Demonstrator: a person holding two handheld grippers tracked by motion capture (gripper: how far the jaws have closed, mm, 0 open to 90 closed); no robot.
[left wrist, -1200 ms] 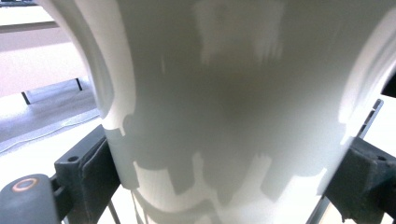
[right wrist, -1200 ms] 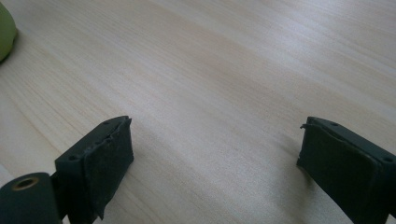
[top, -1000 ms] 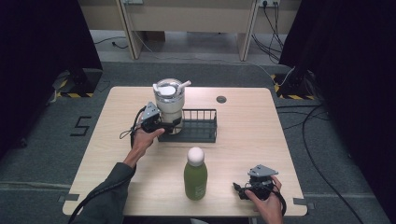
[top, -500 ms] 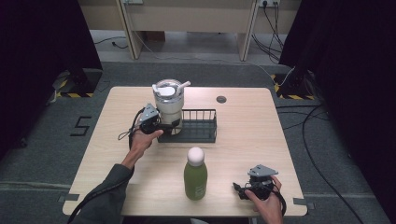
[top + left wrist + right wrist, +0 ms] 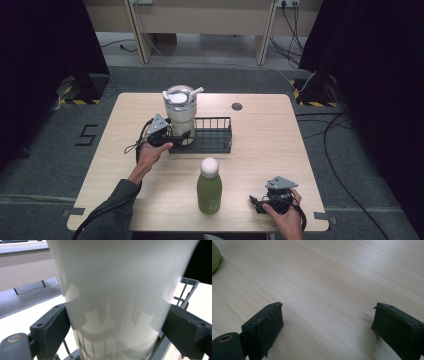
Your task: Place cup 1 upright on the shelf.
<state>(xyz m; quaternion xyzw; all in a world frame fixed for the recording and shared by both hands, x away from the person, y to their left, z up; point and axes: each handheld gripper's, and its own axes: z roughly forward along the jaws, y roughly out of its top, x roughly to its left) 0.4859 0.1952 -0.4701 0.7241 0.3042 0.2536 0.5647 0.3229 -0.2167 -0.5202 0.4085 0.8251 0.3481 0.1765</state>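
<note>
Left tongs (image 5: 184, 135), arm outstretched, clamp the tumbler (image 5: 180, 114); right tongs (image 5: 256, 202) rest wide open, empty.

I see a tall cream tumbler (image 5: 180, 116) standing upright at the left end of the black wire rack (image 5: 212, 135). It has a clear lid and a white straw (image 5: 196, 92) tilted to the right. Its lower body tapers.

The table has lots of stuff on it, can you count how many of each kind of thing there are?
Cups: 1, a white cup with a lid and straw
Bottles: 1, a green bottle with a white cap
Racks: 1, a black wire rack
Grippers: 2, the left gripper and the right gripper
Total: 5
</note>
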